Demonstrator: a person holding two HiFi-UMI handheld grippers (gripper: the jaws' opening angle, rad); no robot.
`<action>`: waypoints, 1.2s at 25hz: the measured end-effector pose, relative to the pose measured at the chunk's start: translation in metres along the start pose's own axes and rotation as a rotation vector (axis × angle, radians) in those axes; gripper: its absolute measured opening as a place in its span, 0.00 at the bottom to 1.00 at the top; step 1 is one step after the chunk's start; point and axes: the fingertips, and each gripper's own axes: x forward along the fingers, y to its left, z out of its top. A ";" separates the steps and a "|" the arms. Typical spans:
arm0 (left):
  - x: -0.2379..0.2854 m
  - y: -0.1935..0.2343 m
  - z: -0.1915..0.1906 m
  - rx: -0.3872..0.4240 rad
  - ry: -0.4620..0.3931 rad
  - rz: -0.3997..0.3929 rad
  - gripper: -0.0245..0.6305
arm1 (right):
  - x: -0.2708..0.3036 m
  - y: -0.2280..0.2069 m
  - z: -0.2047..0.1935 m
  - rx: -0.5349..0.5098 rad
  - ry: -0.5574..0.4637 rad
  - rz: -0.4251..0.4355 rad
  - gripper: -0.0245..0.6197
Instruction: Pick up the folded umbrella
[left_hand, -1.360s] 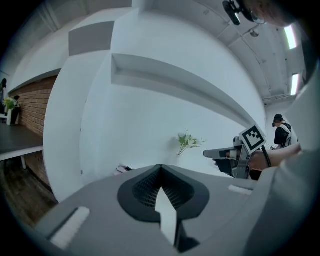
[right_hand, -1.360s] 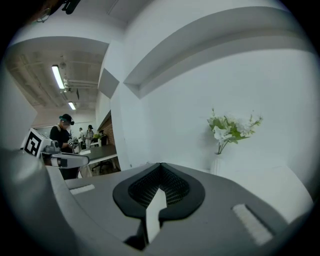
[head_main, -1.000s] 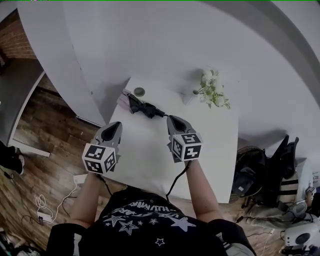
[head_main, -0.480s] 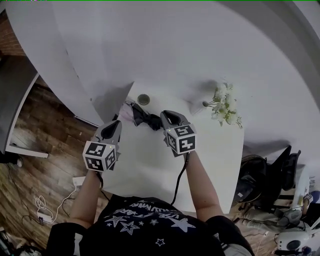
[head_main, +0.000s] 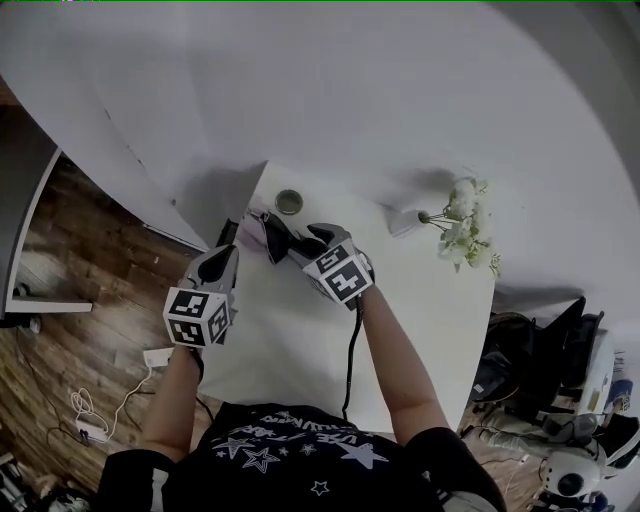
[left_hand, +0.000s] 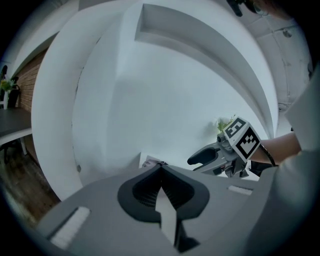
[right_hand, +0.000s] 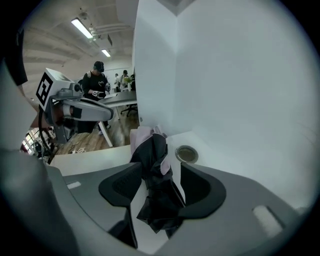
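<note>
The folded umbrella (head_main: 270, 234), black with pink fabric, lies at the far left corner of the white table (head_main: 420, 300). My right gripper (head_main: 300, 243) is over its near end, jaws opening. In the right gripper view the umbrella (right_hand: 150, 150) runs between the two pads of the right gripper (right_hand: 160, 171); the left pad is close against it and the right pad stands apart. My left gripper (head_main: 224, 258) hovers at the table's left edge, short of the umbrella, its jaws shut with nothing in them (left_hand: 160, 172).
A small round metal disc (head_main: 289, 202) lies beside the umbrella near the wall. White flowers in a vase (head_main: 465, 232) stand at the far right. Wooden floor (head_main: 80, 300) with cables is at left, dark bags (head_main: 520, 350) at right.
My right gripper has moved forward and left, dropped and rolled onto the umbrella, and its jaws have gone from shut to wide. The left gripper has edged forward and down.
</note>
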 end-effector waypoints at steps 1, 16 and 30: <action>0.002 0.004 -0.003 -0.007 0.006 0.008 0.04 | 0.006 0.002 -0.003 -0.009 0.019 0.016 0.45; 0.022 0.027 -0.031 -0.061 0.065 0.039 0.04 | 0.047 0.014 -0.030 -0.156 0.265 0.187 0.51; 0.020 0.038 -0.021 -0.062 0.037 0.064 0.04 | 0.057 0.014 -0.039 -0.196 0.322 0.169 0.41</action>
